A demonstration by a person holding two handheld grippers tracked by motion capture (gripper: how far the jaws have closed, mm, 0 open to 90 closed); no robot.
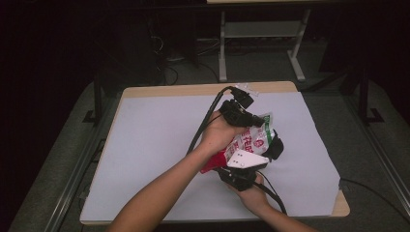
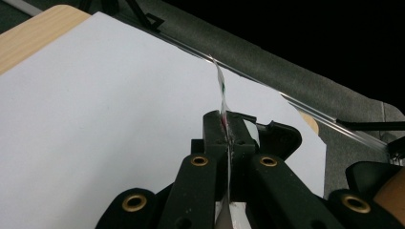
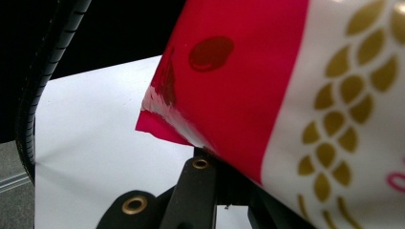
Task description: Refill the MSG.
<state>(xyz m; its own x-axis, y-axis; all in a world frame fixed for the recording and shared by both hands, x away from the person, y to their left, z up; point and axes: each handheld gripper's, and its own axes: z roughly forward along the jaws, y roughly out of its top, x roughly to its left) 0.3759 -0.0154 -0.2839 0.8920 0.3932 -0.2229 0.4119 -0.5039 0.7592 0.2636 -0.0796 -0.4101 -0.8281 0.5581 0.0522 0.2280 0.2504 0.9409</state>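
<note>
High view: both grippers grasp a snack bag point(image 1: 251, 137) above the white sheet point(image 1: 154, 145).
Left gripper point(image 2: 228, 128) is clamped on its thin edge; right gripper point(image 1: 241, 175) pinches the red end.

High view looks down on the table point(image 1: 145, 145); both gripper views sit close above its white sheet point(image 2: 95, 119).

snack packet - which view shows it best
The high view: the whole snack packet shows there, held above the table between the left gripper and right gripper. The left gripper view shows its thin edge clamped in the jaws. The right gripper view shows its red-and-white print close up.
</note>
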